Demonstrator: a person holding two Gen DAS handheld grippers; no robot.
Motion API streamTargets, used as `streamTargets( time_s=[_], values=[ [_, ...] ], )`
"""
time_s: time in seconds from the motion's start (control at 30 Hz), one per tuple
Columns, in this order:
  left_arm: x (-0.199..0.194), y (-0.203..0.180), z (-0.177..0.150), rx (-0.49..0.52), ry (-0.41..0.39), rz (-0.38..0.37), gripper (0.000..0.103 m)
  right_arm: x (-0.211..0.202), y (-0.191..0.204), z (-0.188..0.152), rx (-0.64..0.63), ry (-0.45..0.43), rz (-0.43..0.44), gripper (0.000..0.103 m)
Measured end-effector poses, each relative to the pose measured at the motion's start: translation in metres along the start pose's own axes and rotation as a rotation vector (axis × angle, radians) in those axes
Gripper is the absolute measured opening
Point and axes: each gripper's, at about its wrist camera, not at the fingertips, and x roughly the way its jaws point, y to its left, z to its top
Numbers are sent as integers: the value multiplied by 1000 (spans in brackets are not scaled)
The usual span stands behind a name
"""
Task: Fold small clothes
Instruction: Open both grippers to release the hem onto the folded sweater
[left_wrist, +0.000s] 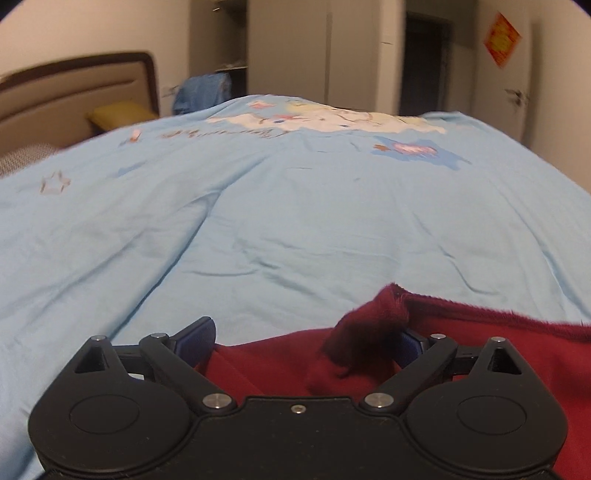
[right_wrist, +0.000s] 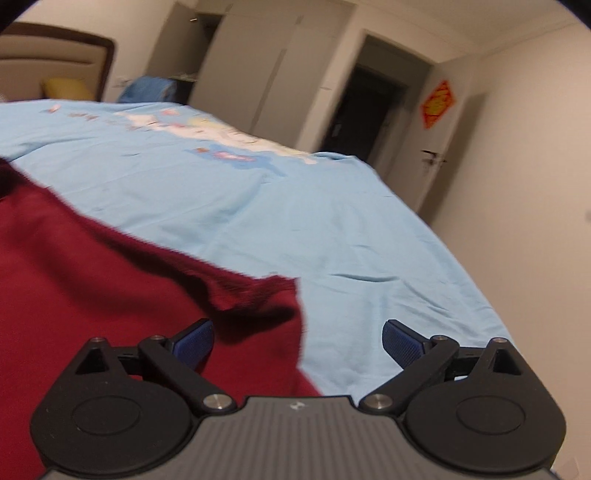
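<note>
The left tool (left_wrist: 299, 339) is seen spread wide open, and nothing is gripped by it. One blue pad (left_wrist: 195, 341) is shown on the left, clear of the cloth. The other pad is mostly covered by a raised corner of the red garment (left_wrist: 480, 354), so it cannot be told whether that pad is touched by the cloth. The garment is laid between and under the two fingers in this view.

The right tool (right_wrist: 297, 345) is also seen wide open, and nothing is gripped by it. Its left blue pad (right_wrist: 194, 343) is placed over the red garment (right_wrist: 92, 280), and its right pad is placed over the bed cover. A dark red fuzzy edge of the garment is seen just in front of the fingers, with one corner folded up.

The garment is laid flat on the near part of the bed, on a light blue bed cover (left_wrist: 295, 221) that is printed with cartoon pictures. The cover is wrinkled a little.

Farther off, a brown and tan headboard (left_wrist: 74, 92) and a yellow pillow (left_wrist: 118, 112) are seen at the left. A blue cloth (left_wrist: 203, 90) is hung near a tall pale wardrobe (left_wrist: 314, 51). A dark doorway (right_wrist: 365, 110) is seen beside it. A red and gold paper square (right_wrist: 439, 105) is stuck on a white door (right_wrist: 458, 147) with a handle.
</note>
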Motion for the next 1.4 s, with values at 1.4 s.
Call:
streamTargets(
  time_s=[1.4],
  values=[
    [-28,33,1,-158,-23,-116,102,5,-50,-8,269,86,27,103]
  ],
)
